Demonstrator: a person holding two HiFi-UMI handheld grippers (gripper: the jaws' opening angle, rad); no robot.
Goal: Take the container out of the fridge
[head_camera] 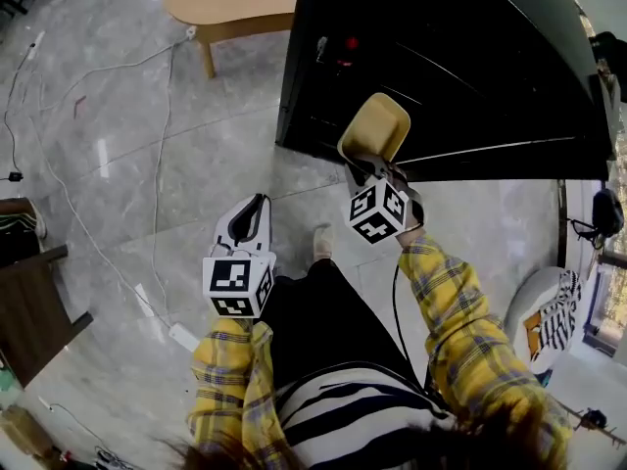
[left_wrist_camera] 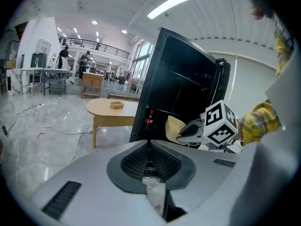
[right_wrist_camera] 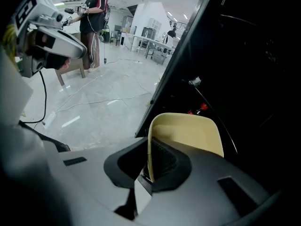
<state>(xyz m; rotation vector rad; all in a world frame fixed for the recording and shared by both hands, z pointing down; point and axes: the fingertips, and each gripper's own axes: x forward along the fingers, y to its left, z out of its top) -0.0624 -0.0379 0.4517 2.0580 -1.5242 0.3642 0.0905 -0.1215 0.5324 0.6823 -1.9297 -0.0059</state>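
Right gripper view: right gripper (right_wrist_camera: 148,169) clamps the yellow container's (right_wrist_camera: 188,133) wall, in front of the fridge (right_wrist_camera: 244,55); left gripper (left_wrist_camera: 149,160) jaws together.

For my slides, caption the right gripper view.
Right hand-held gripper shut on the rim of a pale yellow plastic container in front of the black fridge.

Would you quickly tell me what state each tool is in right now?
Left tool: closed, holding nothing.
Right tool: closed on the rim of the yellow container.

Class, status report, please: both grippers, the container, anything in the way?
Left gripper shut, empty. Right gripper shut on container rim, container held in front of the fridge. Nothing seen blocking it.
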